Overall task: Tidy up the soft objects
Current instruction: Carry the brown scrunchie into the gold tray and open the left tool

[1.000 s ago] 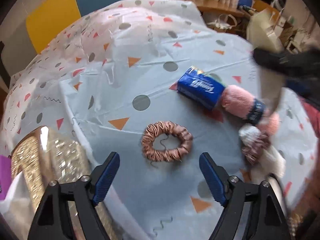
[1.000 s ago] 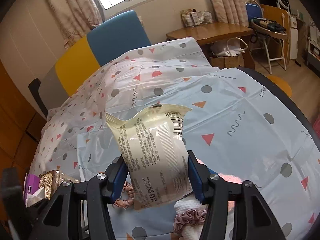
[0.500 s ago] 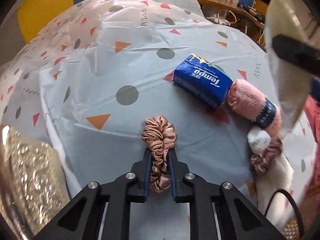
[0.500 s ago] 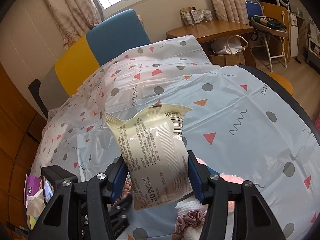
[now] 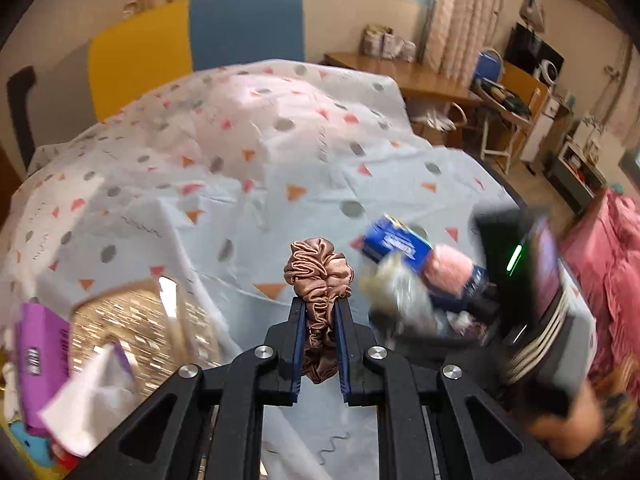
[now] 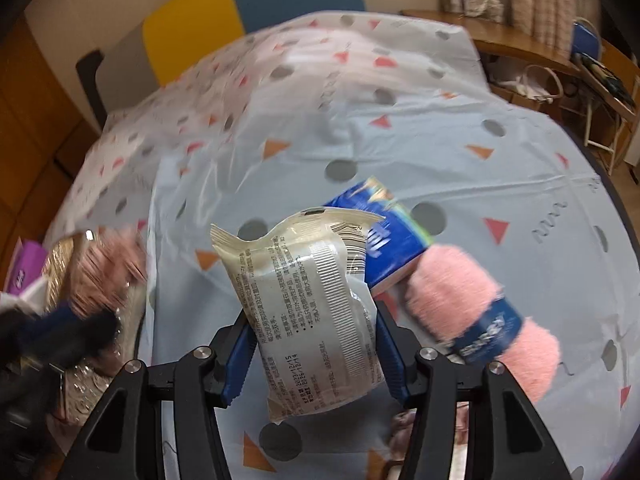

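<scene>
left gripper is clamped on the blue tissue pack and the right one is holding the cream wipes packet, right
Not quite. The left gripper is clamped on the bronze satin scrunchie, not the blue tissue pack, which lies on the tablecloth further off; the left wrist view shows this. The rest holds: the right gripper is holding the cream wipes packet.

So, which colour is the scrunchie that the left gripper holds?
The scrunchie is shiny rose-brown, like copper satin. The left wrist view shows it best.
</scene>
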Demonstrator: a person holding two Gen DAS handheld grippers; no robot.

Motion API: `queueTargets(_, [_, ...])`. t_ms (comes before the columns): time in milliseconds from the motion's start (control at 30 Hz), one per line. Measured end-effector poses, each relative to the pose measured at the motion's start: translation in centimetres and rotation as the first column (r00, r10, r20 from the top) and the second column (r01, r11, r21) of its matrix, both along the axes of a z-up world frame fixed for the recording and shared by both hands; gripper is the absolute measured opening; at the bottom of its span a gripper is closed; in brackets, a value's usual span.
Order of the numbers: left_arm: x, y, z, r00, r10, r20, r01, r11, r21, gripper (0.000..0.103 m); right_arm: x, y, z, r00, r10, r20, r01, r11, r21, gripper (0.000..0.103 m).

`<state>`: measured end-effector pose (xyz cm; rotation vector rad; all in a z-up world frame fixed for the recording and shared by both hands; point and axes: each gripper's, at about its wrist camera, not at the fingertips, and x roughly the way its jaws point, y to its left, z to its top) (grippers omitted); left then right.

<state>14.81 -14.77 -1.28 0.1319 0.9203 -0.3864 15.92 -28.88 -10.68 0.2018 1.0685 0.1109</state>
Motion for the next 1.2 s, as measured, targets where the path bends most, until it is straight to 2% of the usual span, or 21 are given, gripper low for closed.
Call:
queueTargets(67, [0.9,1.5,0.9,0.999,0.044,-0.013,-0.044,0.999,-0.027,0.014,0.2,1.2,-1.0,0.999,0.039,-0.028,-0.040,0.998,-0.053,0.056])
queueTargets(133, [1.8,3.1,2.0,0.996,0.090,-0.007,-0.090,0.995,-0.044,0.014,-0.2,2.1,-1.2,0.998,0.056,-0.013,-0.057,0.993,-0.107,0.056])
queueTargets(367, [3.8,9.6,6.1,0.972,0.225,0.066,-0.219,0.972,-0.081,0.014,-0.6,2.8,-2.0,0.996,0.086,-0.012,-0.087,0.984,-0.154,0.057])
queueTargets(533, [3.7,16.5,8.1,0.934,0.331,0.136,-0.318,0.942,-0.109,0.014,-0.6,3.6,-2.3,0.994,0.112,-0.019,-0.113,0.970,-0.216,0.059])
queueTargets(667, [2.5,22.6,7.7,0.902,0.411,0.130,-0.396,0.909,-0.126,0.014,-0.6,3.8,-2.3,0.993,0.120,-0.016,-0.120,0.963,-0.242,0.059])
queueTargets(833, [-0.8,30.9,5.8,0.848,0.523,0.088,-0.509,0.849,-0.140,0.014,-0.7,4.0,-2.4,0.991,0.131,-0.013,-0.129,0.954,-0.271,0.058])
queueTargets(1033, [-6.3,40.4,1.8,0.748,0.664,0.014,-0.657,0.743,-0.129,0.014,-0.8,4.0,-2.4,0.991,0.134,-0.010,-0.132,0.952,-0.276,0.058])
queueTargets(1133, [-8.8,43.9,-0.6,0.693,0.720,-0.045,-0.718,0.684,-0.129,0.014,-0.9,4.2,-2.4,0.990,0.138,-0.007,-0.134,0.947,-0.292,0.058])
queueTargets(1200, [-10.0,45.3,-2.2,0.668,0.740,-0.078,-0.743,0.658,-0.123,0.014,-1.0,4.3,-2.4,0.991,0.134,-0.010,-0.131,0.948,-0.290,0.058])
